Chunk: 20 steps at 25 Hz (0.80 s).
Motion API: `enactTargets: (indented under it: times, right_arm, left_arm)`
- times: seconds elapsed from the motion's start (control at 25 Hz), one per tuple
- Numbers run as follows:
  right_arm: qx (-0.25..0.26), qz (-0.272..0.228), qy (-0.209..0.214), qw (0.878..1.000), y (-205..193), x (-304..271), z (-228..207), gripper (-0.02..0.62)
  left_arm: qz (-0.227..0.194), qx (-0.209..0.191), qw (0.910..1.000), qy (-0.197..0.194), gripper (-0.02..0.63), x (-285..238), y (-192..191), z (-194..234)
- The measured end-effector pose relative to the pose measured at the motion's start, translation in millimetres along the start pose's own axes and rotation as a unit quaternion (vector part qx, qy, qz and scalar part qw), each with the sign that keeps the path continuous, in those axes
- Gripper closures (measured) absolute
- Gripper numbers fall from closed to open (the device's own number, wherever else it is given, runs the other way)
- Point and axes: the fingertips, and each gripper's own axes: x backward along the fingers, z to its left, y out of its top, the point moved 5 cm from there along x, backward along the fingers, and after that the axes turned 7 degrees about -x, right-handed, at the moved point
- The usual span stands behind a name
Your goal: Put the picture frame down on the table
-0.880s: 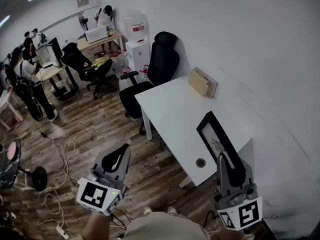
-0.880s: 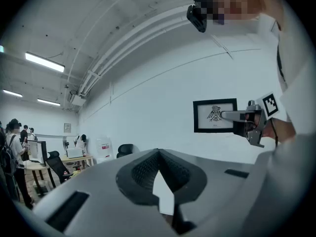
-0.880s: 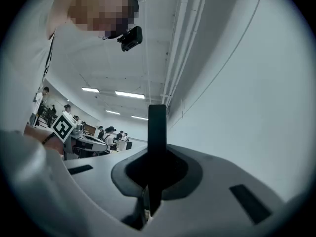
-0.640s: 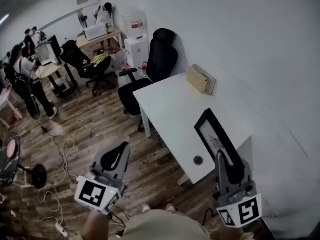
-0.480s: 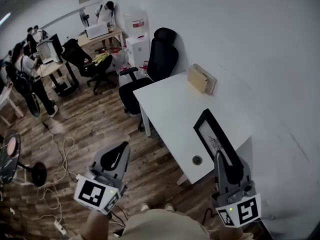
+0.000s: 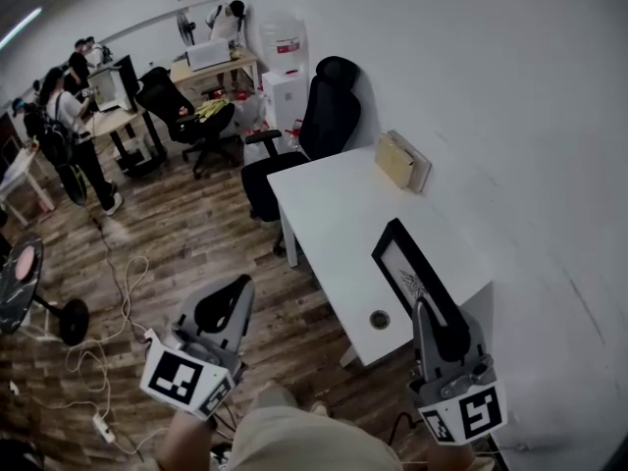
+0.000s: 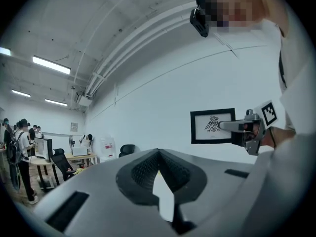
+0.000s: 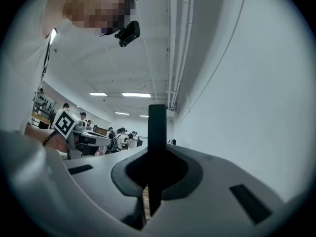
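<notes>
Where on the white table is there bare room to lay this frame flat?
The widest bare patch of table is its middle, between the box at the far end and the cable hole near the front corner. The wall side is crowded by the picture frame in the right gripper.

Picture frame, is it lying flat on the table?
No, the picture frame is upright on its edge, gripped by the right gripper.
</notes>
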Motion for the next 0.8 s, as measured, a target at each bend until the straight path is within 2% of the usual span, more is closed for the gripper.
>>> enactTargets:
  times: [0.36,0.8]
  right_arm:
    - [-0.015,0.004,0.014,1.0,-16,-17,-7,0.565]
    - [-0.015,0.022,0.015,1.0,-36,-71,-14,0.565]
  left_arm:
    - [0.014,0.018,0.9995,0.02,0.586,0,-16,10]
    - [0.028,0.03,0.9991,0.011,0.586,-32,-42,43]
